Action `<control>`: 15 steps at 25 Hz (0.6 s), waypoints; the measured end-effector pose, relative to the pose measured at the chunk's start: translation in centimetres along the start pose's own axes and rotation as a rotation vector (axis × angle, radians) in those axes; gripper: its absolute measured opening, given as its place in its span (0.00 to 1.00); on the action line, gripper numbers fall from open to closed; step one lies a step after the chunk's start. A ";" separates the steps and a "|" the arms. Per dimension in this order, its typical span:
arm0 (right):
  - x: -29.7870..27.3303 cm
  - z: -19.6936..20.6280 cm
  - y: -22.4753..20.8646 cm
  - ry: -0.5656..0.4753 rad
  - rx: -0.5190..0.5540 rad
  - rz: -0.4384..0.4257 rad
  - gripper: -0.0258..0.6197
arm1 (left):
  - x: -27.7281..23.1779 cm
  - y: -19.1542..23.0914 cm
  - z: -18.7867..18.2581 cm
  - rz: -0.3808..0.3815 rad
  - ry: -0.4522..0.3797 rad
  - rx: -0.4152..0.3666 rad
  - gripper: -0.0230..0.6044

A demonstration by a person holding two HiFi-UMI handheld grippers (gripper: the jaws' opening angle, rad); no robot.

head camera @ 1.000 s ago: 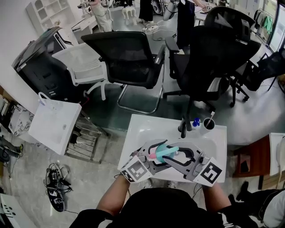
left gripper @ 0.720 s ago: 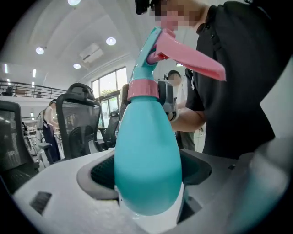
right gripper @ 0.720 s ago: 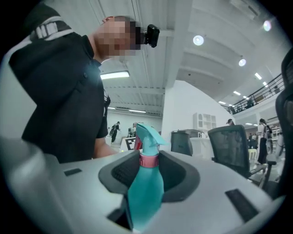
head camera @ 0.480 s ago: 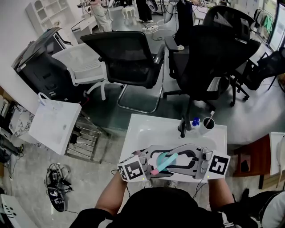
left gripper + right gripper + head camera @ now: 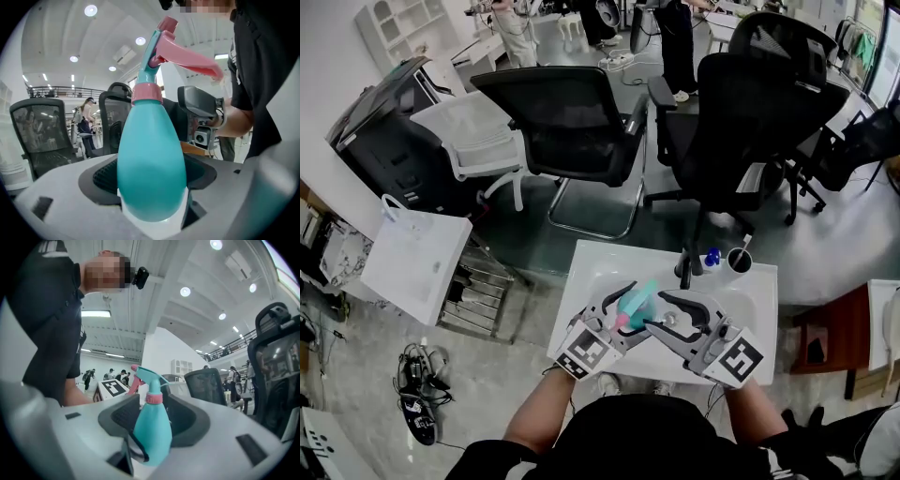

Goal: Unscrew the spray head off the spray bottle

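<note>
One smooth, teal, teardrop-shaped plastic spray bottle (image 5: 150, 168) with a pink spray head (image 5: 180, 51), lower centre: the left gripper (image 5: 628, 307) clamps it, while the right gripper (image 5: 660, 312) has its jaws opening around it.

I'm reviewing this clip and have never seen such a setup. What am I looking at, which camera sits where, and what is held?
No robot here: a person holds a two-jaw gripper in each hand. The wide picture comes from a camera on the person's head, looking down at a white table. The other two come from cameras riding on each gripper, looking along its jaws. The left gripper is clamped on a teal spray bottle, its pink spray head still on it. On the right gripper the jaws are opening; the bottle shows between them, but the pads do not seem to press it. A cup and some small items stand at the table's far edge.
</note>
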State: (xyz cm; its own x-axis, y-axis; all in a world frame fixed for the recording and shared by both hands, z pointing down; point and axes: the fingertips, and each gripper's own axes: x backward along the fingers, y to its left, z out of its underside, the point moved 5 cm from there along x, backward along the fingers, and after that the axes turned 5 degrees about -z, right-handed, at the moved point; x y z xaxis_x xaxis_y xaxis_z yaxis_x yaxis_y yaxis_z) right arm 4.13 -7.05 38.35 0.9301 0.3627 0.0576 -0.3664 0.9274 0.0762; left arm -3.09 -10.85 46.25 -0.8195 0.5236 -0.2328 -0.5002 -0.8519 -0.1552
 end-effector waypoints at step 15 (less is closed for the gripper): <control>-2.0 0.9 -0.2 0.039 -0.023 0.151 0.31 | -1.2 -0.9 1.2 -0.144 0.043 0.035 0.67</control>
State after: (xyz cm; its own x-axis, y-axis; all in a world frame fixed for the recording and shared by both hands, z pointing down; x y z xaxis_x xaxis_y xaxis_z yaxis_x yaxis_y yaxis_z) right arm 2.30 -8.10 39.12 0.8650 0.5010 0.0276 -0.5017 0.8637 0.0470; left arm -1.99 -10.72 47.84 -0.7264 0.6396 -0.2513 -0.6215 -0.7675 -0.1569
